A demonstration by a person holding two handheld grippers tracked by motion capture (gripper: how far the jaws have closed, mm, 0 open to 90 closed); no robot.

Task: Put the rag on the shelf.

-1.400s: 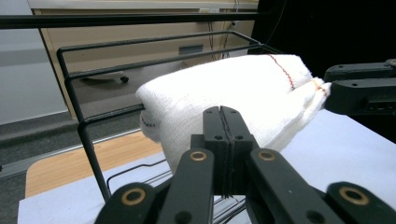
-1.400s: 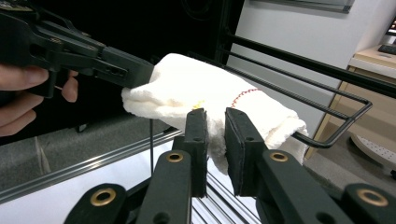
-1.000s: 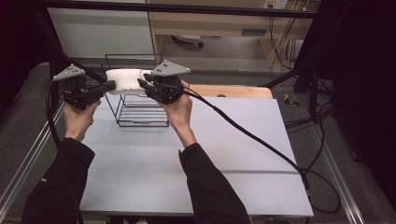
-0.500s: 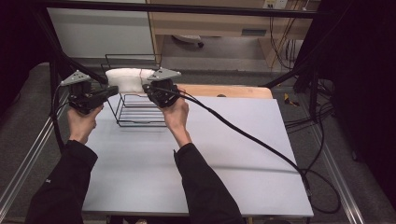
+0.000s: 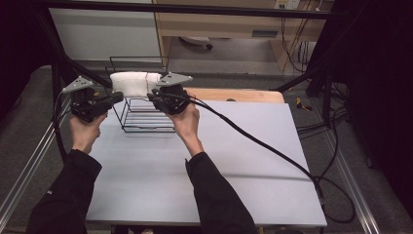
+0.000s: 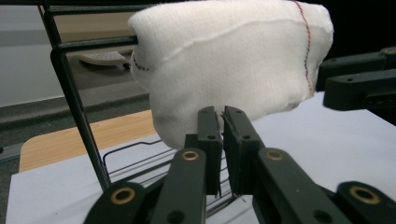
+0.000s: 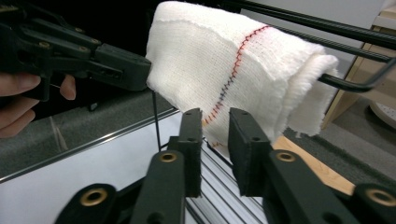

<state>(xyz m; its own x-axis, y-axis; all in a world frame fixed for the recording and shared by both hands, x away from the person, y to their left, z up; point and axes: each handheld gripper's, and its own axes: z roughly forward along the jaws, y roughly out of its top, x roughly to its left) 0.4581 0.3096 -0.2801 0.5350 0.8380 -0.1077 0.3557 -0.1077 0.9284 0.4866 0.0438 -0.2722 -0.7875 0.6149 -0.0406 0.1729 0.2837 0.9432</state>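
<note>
At upper left of the high view, the left gripper (image 5: 117, 97) and right gripper (image 5: 152, 97) flank a white cloth (image 5: 134, 83) draped over the top rail of a black wire rack (image 5: 143, 117) on the grey table (image 5: 234, 161). That view gives the layout but hides the jaw tips.

Left gripper view: the left gripper (image 6: 222, 122) has a narrow slit between its jaws, which have just been opening; the cloth (image 6: 229, 60) hangs just beyond the tips, none of it visibly pinched.

Right gripper view: the right gripper (image 7: 215, 126) has a clear gap, its jaws also just opening; the cloth's (image 7: 224, 70) lower edge with red stitching hangs at the gap, contact uncertain. The rack's far side is cut off.
</note>
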